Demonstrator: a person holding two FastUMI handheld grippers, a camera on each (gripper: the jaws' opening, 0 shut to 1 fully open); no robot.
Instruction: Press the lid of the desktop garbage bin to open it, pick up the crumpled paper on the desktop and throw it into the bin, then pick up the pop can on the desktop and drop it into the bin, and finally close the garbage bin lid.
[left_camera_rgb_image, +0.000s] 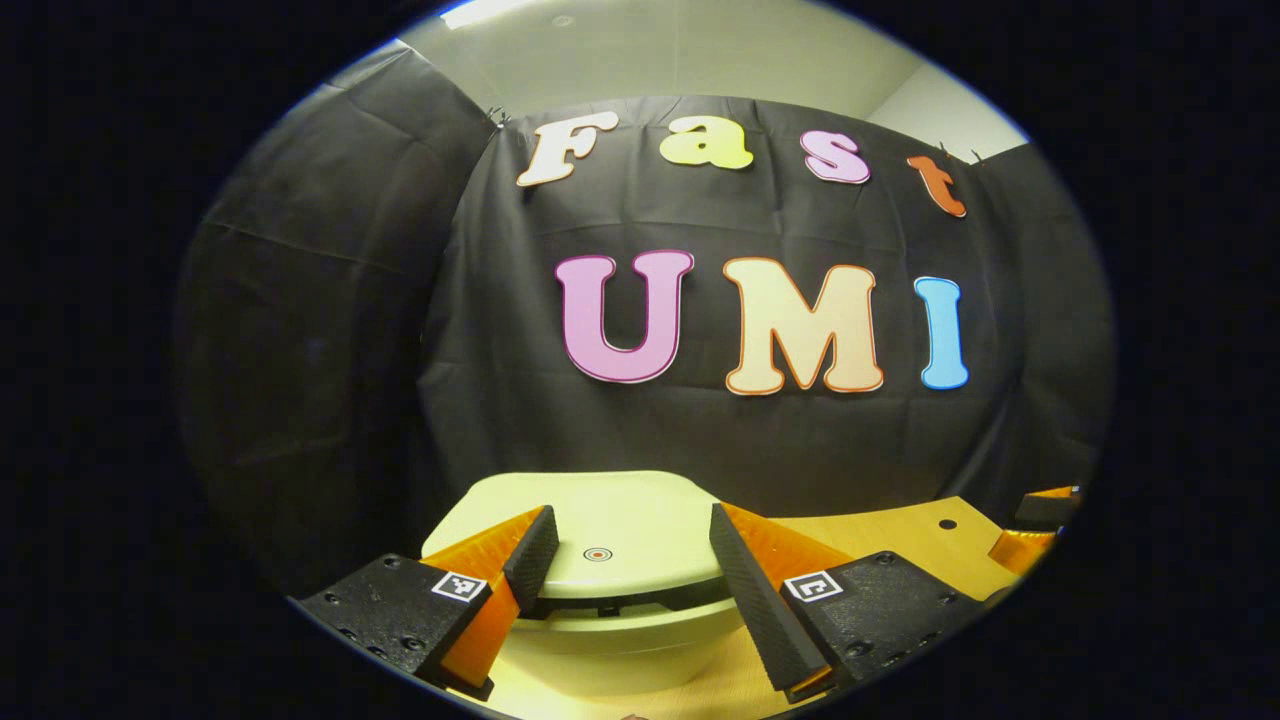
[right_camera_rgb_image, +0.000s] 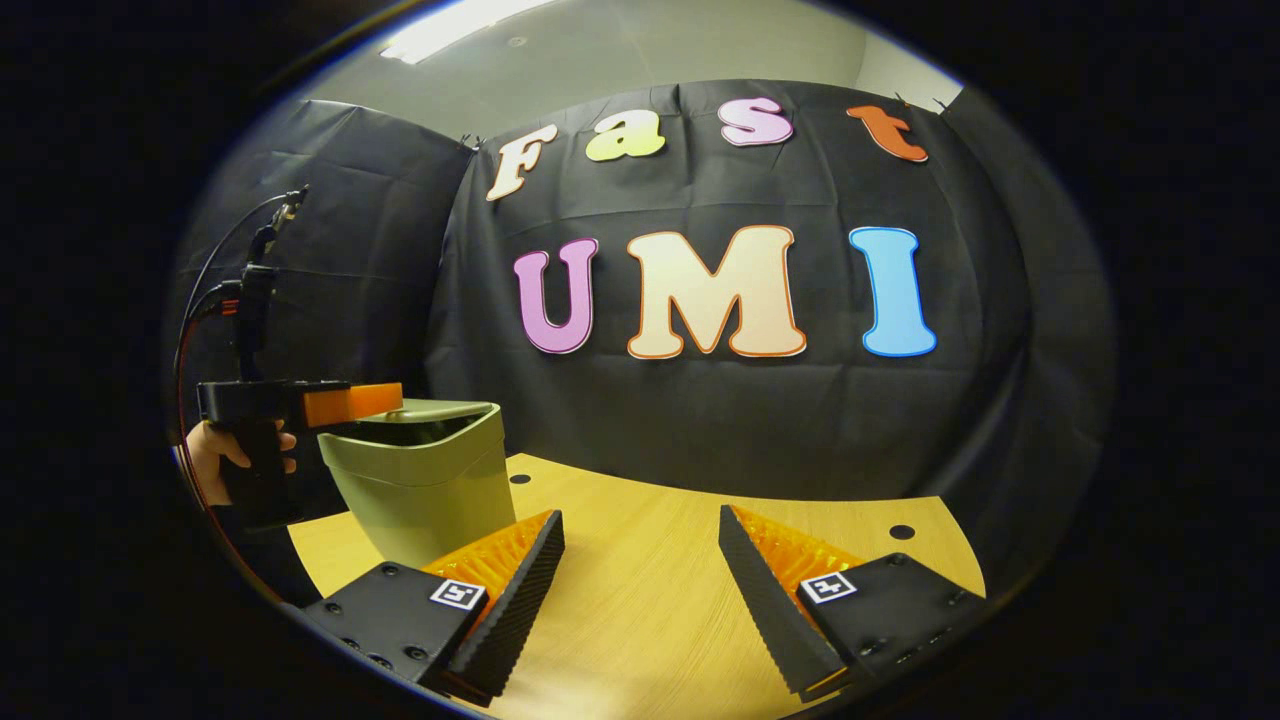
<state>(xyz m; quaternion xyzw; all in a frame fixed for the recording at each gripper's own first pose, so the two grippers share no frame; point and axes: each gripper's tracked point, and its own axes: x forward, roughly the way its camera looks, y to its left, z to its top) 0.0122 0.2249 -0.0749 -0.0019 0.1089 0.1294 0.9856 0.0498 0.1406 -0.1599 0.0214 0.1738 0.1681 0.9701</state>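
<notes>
The pale green garbage bin (left_camera_rgb_image: 610, 640) stands just below my left gripper (left_camera_rgb_image: 630, 515). That gripper is open, its fingers spread over the front of the lid (left_camera_rgb_image: 620, 510), which carries a small red ring mark. A dark gap shows between lid and body. In the right gripper view the bin (right_camera_rgb_image: 430, 490) stands at the left on the wooden table (right_camera_rgb_image: 650, 600). There a hand (right_camera_rgb_image: 215, 455) holds the left gripper (right_camera_rgb_image: 380, 400) level with the lid's edge. My right gripper (right_camera_rgb_image: 640, 518) hangs open above bare table, nothing between its fingers.
The table has small dark holes (right_camera_rgb_image: 902, 532) near its back edge. Black cloth walls close the booth behind and to the left. Part of the right gripper (left_camera_rgb_image: 1045, 520) shows at the far right of the left gripper view.
</notes>
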